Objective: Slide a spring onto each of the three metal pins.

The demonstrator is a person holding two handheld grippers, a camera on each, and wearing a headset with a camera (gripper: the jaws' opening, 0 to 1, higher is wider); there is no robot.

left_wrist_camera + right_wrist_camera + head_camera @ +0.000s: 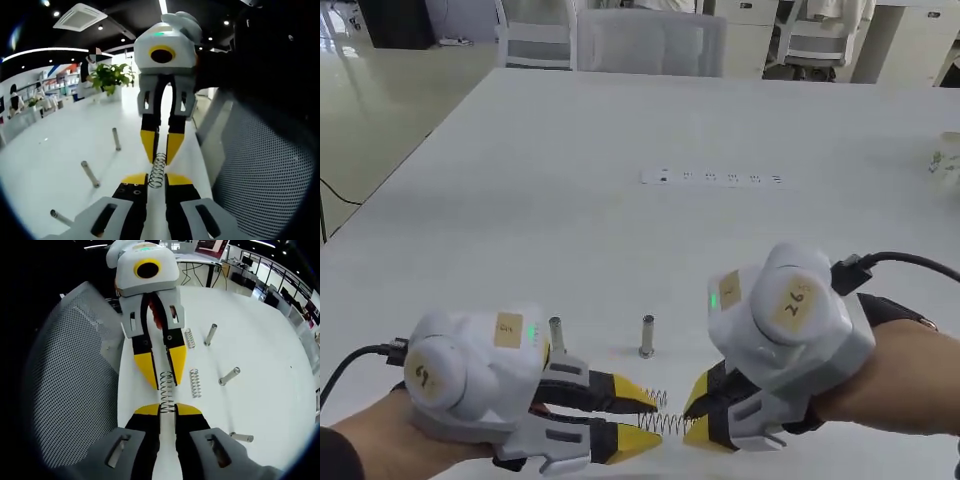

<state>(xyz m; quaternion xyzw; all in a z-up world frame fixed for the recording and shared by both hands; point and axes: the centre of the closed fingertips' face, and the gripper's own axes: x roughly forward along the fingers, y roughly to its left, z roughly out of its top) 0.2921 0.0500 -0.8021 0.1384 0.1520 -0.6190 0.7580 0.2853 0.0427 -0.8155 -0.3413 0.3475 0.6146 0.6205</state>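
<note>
1. Three metal pins (229,375) stand on the white table (620,200), well apart from one another. In the head view two of them are upright just beyond my grippers, and both look bare.
2. Two loose springs (194,382) lie flat on the table between the pins and my left gripper's jaws. One is near the yellow tips and the other (189,337) is further back along the jaw.
3. My two grippers face each other tip to tip near the table's close edge, with one spring (166,389) spanning the short gap between them, clear of every pin.
4. My left gripper (156,179) is drawn in narrow, its yellow tips pinching one end of that spring.
5. My right gripper (169,410) is just as narrow, its tips clamped on the opposite end.
</note>
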